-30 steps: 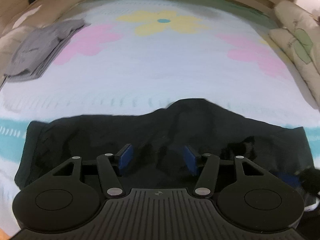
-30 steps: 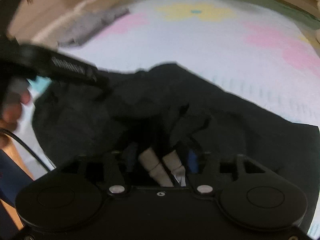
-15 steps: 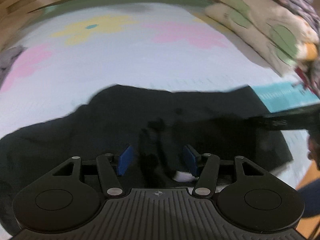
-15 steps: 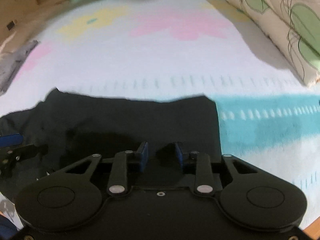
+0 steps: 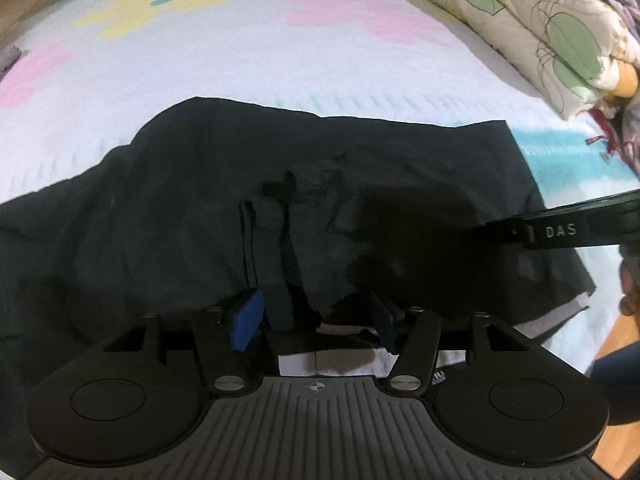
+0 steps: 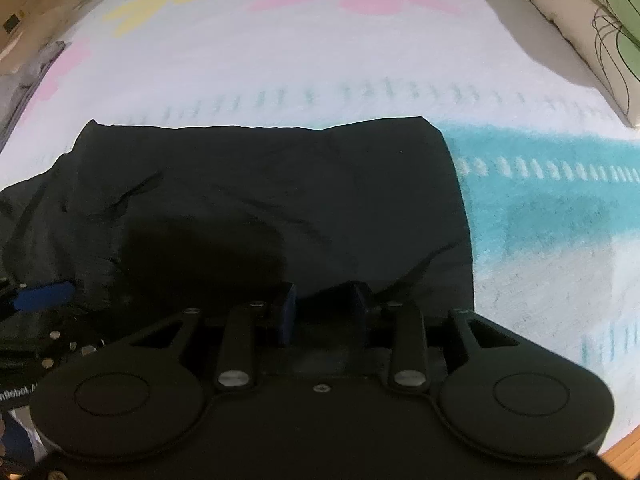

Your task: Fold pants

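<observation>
Black pants (image 5: 180,220) lie spread flat across the bed, and their right end (image 6: 260,180) fills the right wrist view. My left gripper (image 5: 315,320) hovers low over the near edge, blue pads apart. A black strap (image 5: 276,264) and a white inner label (image 5: 340,360) lie between them, unpressed. My right gripper (image 6: 325,310) sits at the near edge of the pants' right end. Its jaws are opening, with a ridge of black fabric between the pads. Its black housing (image 5: 560,232) juts in from the right in the left wrist view. The left gripper's blue pad (image 6: 44,296) shows at the far left.
The bedspread (image 5: 280,60) is pale with pink and yellow flowers and a teal stripe (image 6: 540,184) right of the pants. Stacked pillows (image 5: 540,28) fill the back right. A grey garment (image 6: 24,76) lies at the far left. A hand (image 5: 630,292) and the bed's edge are at the right.
Both views have swung right along the pants: the grey garment left the left view and the pillows came in. The pale cord ends between the right fingers are gone, and those jaws stand narrower.
</observation>
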A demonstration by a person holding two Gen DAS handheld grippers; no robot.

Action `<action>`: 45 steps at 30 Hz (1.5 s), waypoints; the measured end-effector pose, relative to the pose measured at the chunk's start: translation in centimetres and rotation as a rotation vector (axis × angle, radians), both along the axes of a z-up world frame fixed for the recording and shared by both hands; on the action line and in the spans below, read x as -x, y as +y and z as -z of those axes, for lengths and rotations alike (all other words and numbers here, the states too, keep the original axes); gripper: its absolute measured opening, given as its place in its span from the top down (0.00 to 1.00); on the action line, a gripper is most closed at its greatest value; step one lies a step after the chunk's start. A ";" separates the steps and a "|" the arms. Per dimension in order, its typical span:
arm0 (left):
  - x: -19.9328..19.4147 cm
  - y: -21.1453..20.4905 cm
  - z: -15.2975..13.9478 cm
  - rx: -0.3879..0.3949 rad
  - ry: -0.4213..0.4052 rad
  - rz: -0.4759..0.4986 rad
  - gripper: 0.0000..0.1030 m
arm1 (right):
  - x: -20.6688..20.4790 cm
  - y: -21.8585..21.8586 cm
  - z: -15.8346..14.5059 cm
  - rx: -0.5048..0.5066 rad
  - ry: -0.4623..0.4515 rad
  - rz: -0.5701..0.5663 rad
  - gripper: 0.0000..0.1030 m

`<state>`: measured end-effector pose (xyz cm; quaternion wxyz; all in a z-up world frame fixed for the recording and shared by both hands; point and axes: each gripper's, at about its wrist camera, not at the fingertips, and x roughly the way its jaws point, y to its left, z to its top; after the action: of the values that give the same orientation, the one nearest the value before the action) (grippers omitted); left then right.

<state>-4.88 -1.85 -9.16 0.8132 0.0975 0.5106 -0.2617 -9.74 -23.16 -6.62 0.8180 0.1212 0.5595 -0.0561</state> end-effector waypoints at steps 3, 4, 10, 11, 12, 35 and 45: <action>0.5 -0.3 -0.2 -0.035 -0.035 -0.004 0.45 | -0.2 -0.1 0.0 0.002 0.003 -0.011 0.56; 0.7 -0.2 -0.5 -0.046 -0.056 -0.009 0.45 | -0.1 -0.1 -0.1 -0.002 0.004 -0.008 0.57; 2.3 -0.2 -2.1 -0.052 -0.186 0.009 0.45 | -0.4 -1.2 -0.9 -0.014 -0.013 0.039 0.57; 2.3 -0.2 -2.4 -0.042 -0.183 0.005 0.45 | -0.4 -1.2 -1.0 -0.008 -0.016 0.041 0.57; 2.3 0.0 -2.5 -0.030 -0.175 0.006 0.45 | -0.4 -1.2 -1.1 -0.002 -0.018 0.042 0.57; 0.0 -0.4 0.3 0.084 0.081 -0.065 0.79 | 0.2 -3.0 -3.0 -0.007 -0.085 0.126 0.57; 2.2 0.6 -1.8 0.034 -0.042 -0.079 0.81 | 1.0 -6.6 -4.7 0.004 -0.133 0.280 0.57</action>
<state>-7.04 -1.23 -7.40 0.8350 0.0689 0.4922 -0.2360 -10.77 -29.75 -1.93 0.8377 0.1999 0.4815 -0.1625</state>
